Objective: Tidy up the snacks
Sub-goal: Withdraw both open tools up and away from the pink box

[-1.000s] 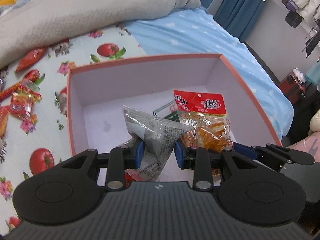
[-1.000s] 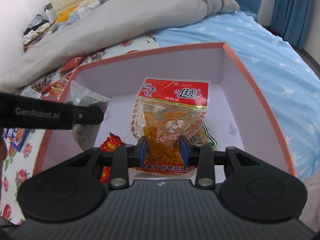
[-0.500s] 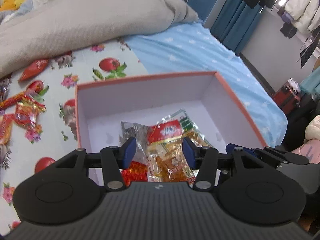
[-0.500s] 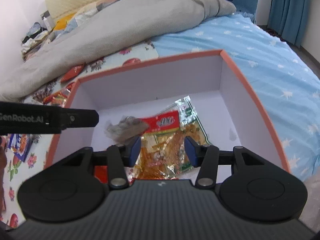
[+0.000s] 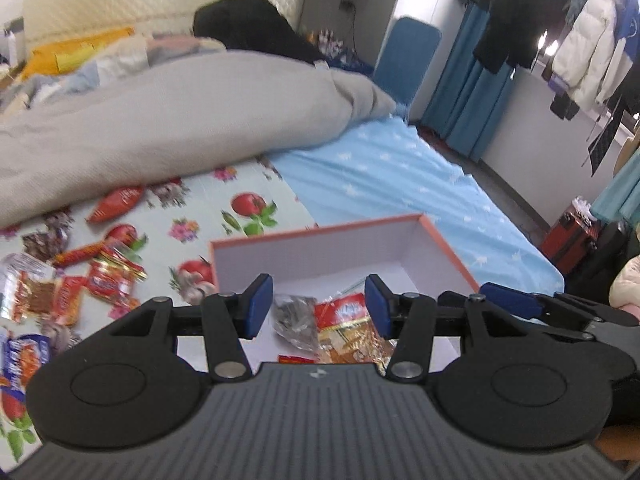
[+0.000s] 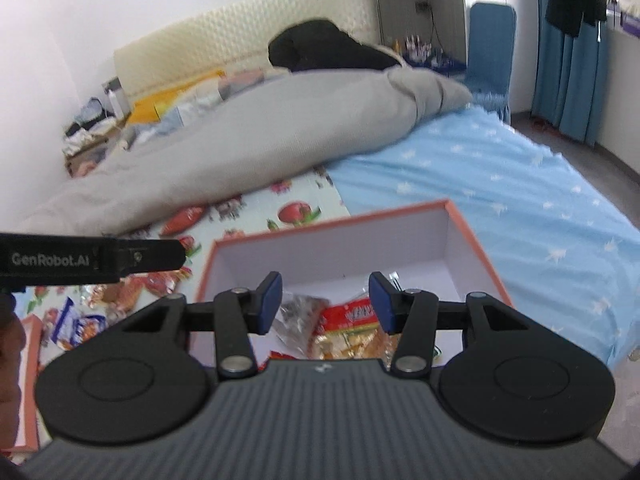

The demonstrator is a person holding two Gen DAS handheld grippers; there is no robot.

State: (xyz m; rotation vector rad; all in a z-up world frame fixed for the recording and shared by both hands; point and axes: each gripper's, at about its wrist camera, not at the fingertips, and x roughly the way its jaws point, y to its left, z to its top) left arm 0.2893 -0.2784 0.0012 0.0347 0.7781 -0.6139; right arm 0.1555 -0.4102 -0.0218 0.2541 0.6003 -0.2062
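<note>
An orange-rimmed box (image 5: 320,236) with a white inside sits on the bed; it also shows in the right wrist view (image 6: 332,222). Inside lie a grey packet (image 5: 294,314) and a red-and-orange snack bag (image 5: 348,330), seen too in the right wrist view as the grey packet (image 6: 298,312) and the snack bag (image 6: 352,330). My left gripper (image 5: 318,306) is open and empty, raised above the box's near side. My right gripper (image 6: 325,302) is open and empty above the box. Several loose snack packets (image 5: 80,280) lie on the fruit-print cloth to the left.
A grey duvet (image 5: 160,120) is heaped behind the cloth. A blue star-print sheet (image 5: 400,184) covers the bed to the right, ending at its edge. A red suitcase (image 5: 572,236) stands on the floor. The left gripper's side (image 6: 80,262) crosses the right wrist view. More packets (image 6: 76,326) lie left.
Both grippers let go of their packets into the box, opened wide and pulled up and back. The grey packet and the red-and-orange bag now lie in the box.
</note>
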